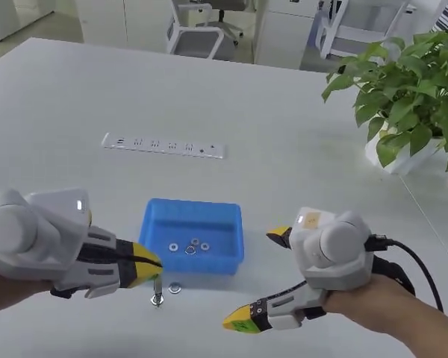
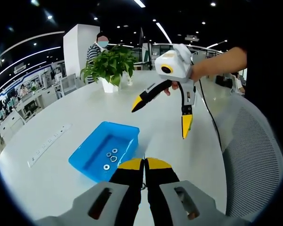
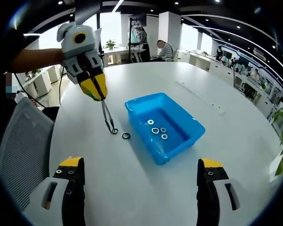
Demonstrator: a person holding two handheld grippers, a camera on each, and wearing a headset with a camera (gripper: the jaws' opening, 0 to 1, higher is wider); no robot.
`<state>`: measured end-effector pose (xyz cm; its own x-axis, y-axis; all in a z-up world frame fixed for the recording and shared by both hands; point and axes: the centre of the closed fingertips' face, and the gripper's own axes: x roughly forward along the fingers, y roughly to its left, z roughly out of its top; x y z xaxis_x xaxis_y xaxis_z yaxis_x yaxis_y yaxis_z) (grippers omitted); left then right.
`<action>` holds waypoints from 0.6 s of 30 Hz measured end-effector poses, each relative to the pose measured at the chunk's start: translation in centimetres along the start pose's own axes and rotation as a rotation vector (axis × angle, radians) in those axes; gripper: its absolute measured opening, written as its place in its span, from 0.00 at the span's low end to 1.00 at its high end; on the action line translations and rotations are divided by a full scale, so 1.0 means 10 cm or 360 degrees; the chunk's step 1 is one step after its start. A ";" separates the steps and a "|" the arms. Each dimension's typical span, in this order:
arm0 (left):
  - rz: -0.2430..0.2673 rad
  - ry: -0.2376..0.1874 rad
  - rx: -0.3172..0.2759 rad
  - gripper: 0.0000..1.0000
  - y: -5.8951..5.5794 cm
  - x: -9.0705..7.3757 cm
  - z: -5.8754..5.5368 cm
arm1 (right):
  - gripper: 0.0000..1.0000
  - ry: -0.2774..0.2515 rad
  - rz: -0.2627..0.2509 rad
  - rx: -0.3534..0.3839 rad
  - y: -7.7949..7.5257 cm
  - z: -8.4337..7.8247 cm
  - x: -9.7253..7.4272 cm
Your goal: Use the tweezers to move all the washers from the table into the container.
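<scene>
Left gripper (image 1: 148,263) has its yellow-tipped jaws pinched tight on the slim metal tweezers (image 1: 157,287). They point down at the smooth pale desk (image 1: 299,171), close to its near edge, and the tips are right at a small ring washer (image 3: 114,131). A second washer (image 3: 126,135) lies flat just beside it. Four more washers (image 1: 190,246) sit in the shallow blue plastic container (image 1: 153,224). Right gripper (image 1: 260,278) hovers right of it, jaws wide, empty.
</scene>
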<state>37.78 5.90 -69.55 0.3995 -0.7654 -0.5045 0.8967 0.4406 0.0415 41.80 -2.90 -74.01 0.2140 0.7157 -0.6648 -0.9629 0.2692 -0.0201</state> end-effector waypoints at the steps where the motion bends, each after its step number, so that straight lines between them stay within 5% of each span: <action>1: -0.0003 -0.0004 -0.0005 0.04 0.00 0.00 0.00 | 1.00 0.0003 0.0003 -0.0003 0.01 0.00 0.00; 18: -0.0049 -0.0002 0.0010 0.04 0.01 0.01 0.00 | 0.93 -0.0044 0.0099 -0.0103 0.13 0.16 0.15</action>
<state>37.93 5.88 -69.57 0.3720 -0.7791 -0.5046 0.9098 0.4138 0.0317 41.12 -0.40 -73.84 0.1571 0.7475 -0.6455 -0.9828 0.1823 -0.0281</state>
